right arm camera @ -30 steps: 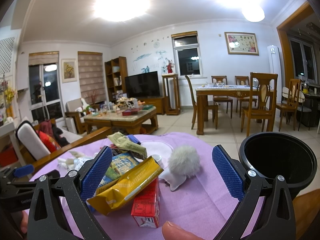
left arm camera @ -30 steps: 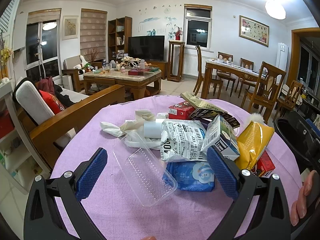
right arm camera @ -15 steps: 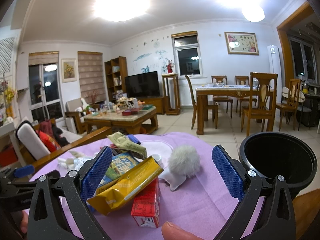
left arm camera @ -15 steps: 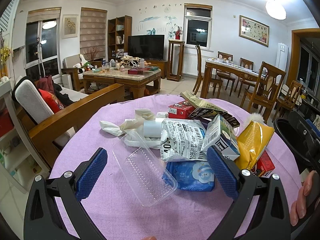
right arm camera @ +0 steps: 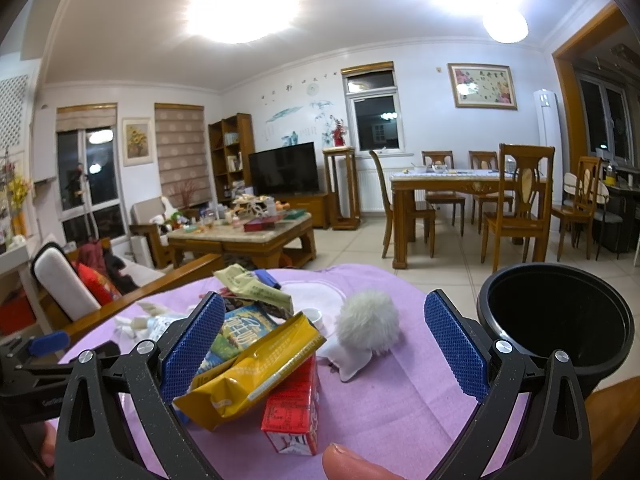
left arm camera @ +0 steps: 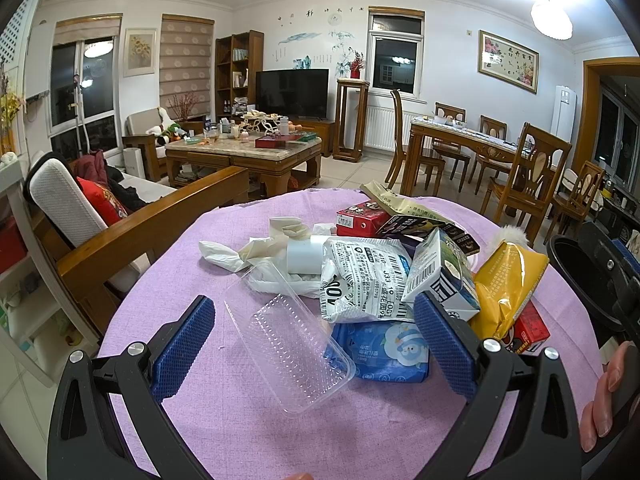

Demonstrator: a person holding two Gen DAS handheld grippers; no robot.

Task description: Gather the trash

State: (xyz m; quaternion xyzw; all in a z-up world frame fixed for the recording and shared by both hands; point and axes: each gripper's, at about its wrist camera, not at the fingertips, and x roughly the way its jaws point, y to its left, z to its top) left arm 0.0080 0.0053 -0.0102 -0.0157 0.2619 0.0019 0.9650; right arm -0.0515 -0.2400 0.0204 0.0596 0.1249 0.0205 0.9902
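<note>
A heap of trash lies on the purple tablecloth (left arm camera: 248,436). My left gripper (left arm camera: 314,346) is open above a clear plastic tray (left arm camera: 288,344) and a blue wipes pack (left arm camera: 384,350). Behind them lie a white printed bag (left arm camera: 364,276), a small carton (left arm camera: 444,276), white tissues (left arm camera: 248,248) and a yellow bag (left arm camera: 508,284). My right gripper (right arm camera: 324,344) is open and empty over the yellow bag (right arm camera: 252,372) and a red carton (right arm camera: 294,412). A white fluffy ball (right arm camera: 368,322) lies ahead. The black bin (right arm camera: 556,320) stands at the right.
A wooden sofa arm (left arm camera: 152,216) runs along the table's left side. A coffee table (left arm camera: 244,152) and a dining table with chairs (left arm camera: 480,148) stand farther off. The left gripper also shows at the right wrist view's left edge (right arm camera: 44,344).
</note>
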